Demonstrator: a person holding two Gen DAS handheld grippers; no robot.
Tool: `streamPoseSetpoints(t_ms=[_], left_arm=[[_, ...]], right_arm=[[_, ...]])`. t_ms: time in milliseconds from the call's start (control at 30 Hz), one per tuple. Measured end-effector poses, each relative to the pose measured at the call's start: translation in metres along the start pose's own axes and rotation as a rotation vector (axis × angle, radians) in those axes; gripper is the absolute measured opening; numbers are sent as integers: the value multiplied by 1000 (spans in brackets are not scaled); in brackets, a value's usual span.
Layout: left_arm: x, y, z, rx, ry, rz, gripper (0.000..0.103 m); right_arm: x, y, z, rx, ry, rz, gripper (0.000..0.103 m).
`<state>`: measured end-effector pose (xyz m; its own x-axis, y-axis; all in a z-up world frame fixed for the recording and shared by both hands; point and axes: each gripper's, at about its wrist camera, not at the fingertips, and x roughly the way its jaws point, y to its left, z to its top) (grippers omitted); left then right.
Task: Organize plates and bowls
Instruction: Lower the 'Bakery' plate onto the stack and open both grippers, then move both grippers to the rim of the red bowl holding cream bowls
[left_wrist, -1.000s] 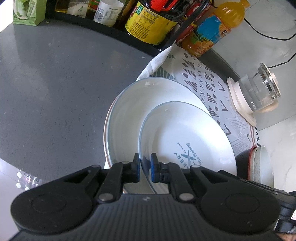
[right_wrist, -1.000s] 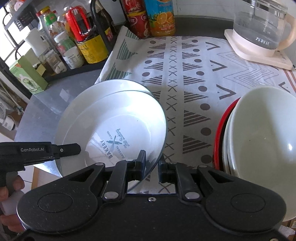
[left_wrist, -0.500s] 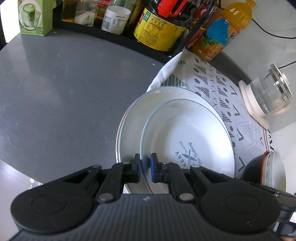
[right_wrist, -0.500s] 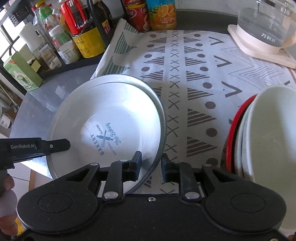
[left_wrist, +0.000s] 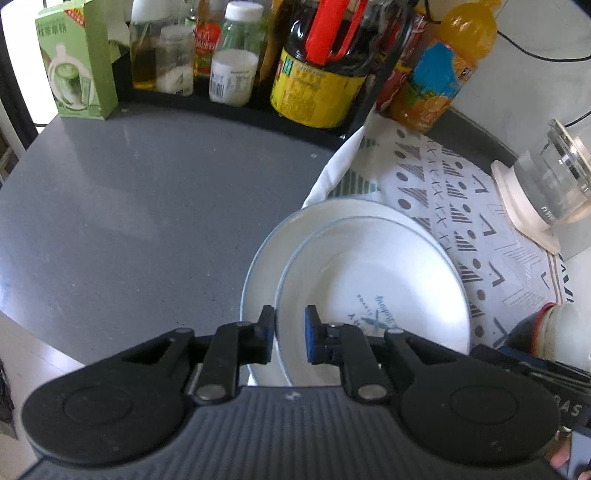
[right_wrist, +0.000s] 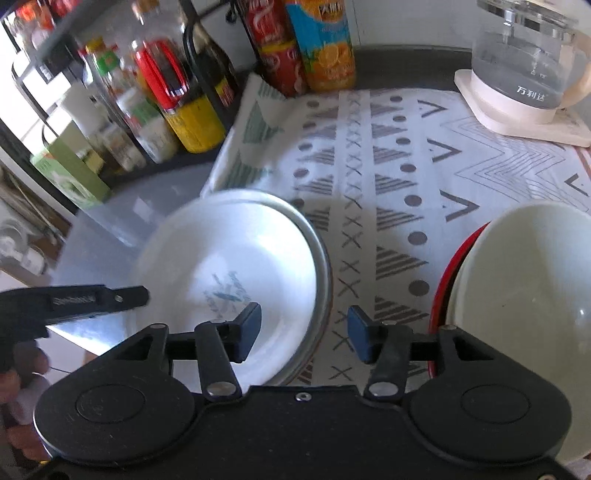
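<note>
Ahead of both claws, two white plates sat nested: the smaller printed plate lay inside the larger plate, its blue-green lettering on the well facing up. The stack rested partly on the grey countertop and partly on the edge of the patterned cloth.

The left gripper straddled the near rim of the printed plate, its jaws opening, with a visible gap at each pad, so the plate was released rather than grasped. The rim still ran between the fingers.

The right gripper stood with jaws opening wide. Seen from the right wrist, the plates' right rim lay between and below its fingers, touched by neither pad. The plates there looked blurred.

To the right of that claw stood a stack of bowls: a pale cream bowl nested in others, a red rim showing at its left edge. The top bowl held nothing.

Beyond the claws, at the far edge of the counter, a black rack held sauce and spice bottles, with a green carton at its left end. An orange drink bottle and a red can stood past the cloth. A glass kettle on a cream base sat far right, with clear liquid in it.

At the lower left of the right wrist view, the person's hand gripped the left tool's handle.
</note>
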<state>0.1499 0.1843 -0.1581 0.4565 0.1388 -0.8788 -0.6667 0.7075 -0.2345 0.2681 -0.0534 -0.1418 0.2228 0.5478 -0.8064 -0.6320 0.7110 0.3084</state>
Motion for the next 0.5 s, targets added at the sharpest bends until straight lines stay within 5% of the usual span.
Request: streamPoseSetpoints(t_ms=[67,233,500], left_arm=[[-9,-2,2,-12,-10,-16,23],[-33,-10,3,-18,-55,-28,72],[-65,-34,-5,53,-94,-83,92]], right_arm=[[-10,-1,2,3,-23,12,61],[-36,-7,1,30,-87,37,84],[-74,-25,-7,84,-196,12,103]])
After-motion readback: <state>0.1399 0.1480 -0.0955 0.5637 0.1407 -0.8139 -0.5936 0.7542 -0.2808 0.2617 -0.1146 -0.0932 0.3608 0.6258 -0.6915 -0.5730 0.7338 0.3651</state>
